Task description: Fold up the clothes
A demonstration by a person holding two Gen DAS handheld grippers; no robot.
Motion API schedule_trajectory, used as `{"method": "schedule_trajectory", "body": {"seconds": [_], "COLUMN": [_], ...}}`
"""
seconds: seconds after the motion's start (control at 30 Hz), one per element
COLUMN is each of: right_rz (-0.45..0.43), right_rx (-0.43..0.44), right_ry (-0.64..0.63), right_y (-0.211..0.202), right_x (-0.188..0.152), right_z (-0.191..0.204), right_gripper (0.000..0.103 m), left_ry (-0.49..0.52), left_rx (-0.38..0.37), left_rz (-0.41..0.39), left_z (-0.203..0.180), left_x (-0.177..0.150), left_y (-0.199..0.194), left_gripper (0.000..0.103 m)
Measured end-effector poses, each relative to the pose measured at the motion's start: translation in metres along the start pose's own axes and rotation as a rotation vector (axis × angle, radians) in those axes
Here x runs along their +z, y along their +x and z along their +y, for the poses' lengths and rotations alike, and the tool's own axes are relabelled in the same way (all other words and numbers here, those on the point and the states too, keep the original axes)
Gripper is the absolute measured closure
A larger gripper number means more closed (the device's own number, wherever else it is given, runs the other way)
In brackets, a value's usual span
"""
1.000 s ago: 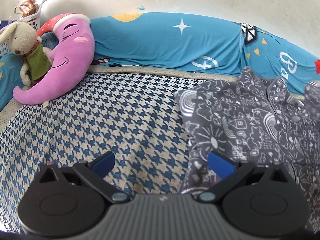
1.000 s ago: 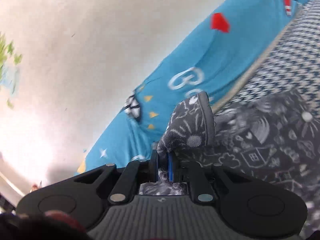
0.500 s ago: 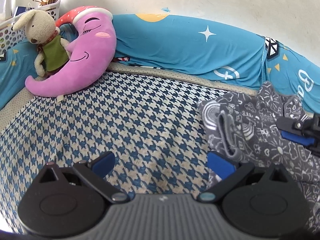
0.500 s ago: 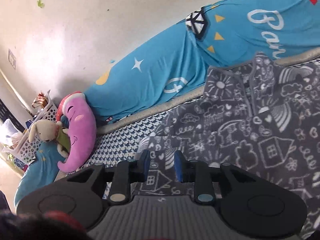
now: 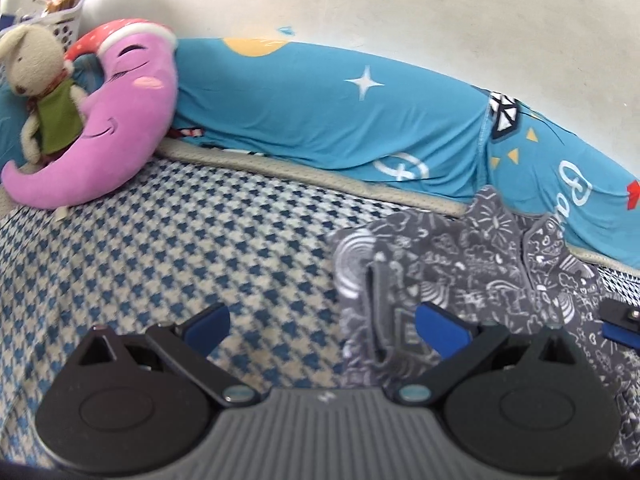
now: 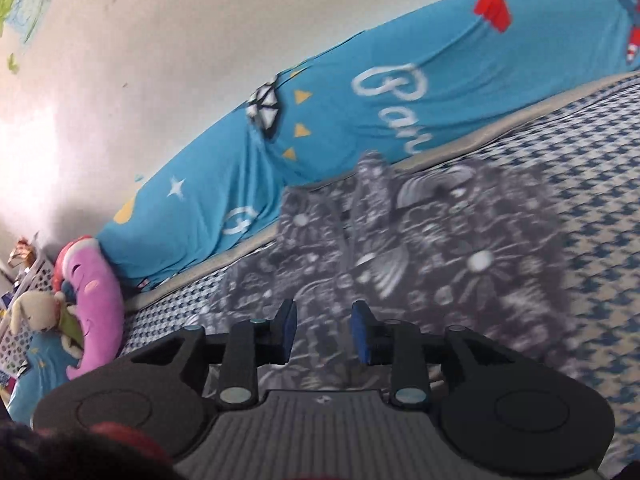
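In the left wrist view, a purple moon pillow [image 5: 116,128] lies at upper left on a houndstooth bed cover [image 5: 180,248]. The left gripper [image 5: 324,326] sits bottom centre, fingers spread wide, empty. A grey patterned garment [image 5: 472,272] lies at right. In the right wrist view, the right gripper [image 6: 324,330] hangs parted above the garment.

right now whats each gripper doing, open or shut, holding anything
Left gripper: wide open, holding nothing.
Right gripper: open, holding nothing, above the grey printed garment.
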State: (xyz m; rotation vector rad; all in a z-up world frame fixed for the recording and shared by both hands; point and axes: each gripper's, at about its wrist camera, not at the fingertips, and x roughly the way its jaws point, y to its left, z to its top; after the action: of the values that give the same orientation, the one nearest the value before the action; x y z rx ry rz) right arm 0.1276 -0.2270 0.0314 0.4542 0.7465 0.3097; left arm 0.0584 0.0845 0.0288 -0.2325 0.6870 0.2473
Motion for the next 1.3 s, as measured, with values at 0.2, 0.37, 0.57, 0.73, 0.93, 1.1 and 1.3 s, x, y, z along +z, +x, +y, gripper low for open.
{"method": "schedule_trajectory", "body": {"seconds": [0.2, 0.37, 0.57, 0.73, 0.93, 1.1, 1.3], "right_rz": [-0.058, -0.085, -0.082, -0.097, -0.133, -0.084, 0.002], "right_rx": [-0.095, -0.189, -0.274, -0.267, -0.193, -0.1, -0.05], "right_ry": [0.043, 0.069, 0.109, 0.18, 0.169, -0.004, -0.102], "right_y": [-0.024, -0.028, -0.01, 0.004, 0.01, 0.025, 0.042], "right_x": [0.019, 0.03, 0.033, 0.037, 0.046, 0.039, 0.019], "right_z": [-0.044, -0.071, -0.094, -0.11, -0.091, -0.045, -0.017], "right_gripper": [0.071, 0.071, 0.062, 0.062, 0.062, 0.062, 0.062], "left_ry": [0.072, 0.074, 0.102, 0.117, 0.053, -0.003, -0.034], "left_rx": [0.01, 0.01, 0.018, 0.034, 0.027, -0.024, -0.085], "left_rz": [-0.026, -0.018, 0.001, 0.013, 0.004, 0.02, 0.046], "left_z": [-0.022, -0.029, -0.038, -0.043, -0.033, -0.022, -0.012], "left_x": [0.008, 0.014, 0.014, 0.014, 0.024, 0.035, 0.042], "left_y": [0.022, 0.039, 0.052, 0.061, 0.059, 0.058, 0.058], "left_gripper": [0.0, 0.0, 0.0, 0.0, 0.0, 0.0, 0.0]}}
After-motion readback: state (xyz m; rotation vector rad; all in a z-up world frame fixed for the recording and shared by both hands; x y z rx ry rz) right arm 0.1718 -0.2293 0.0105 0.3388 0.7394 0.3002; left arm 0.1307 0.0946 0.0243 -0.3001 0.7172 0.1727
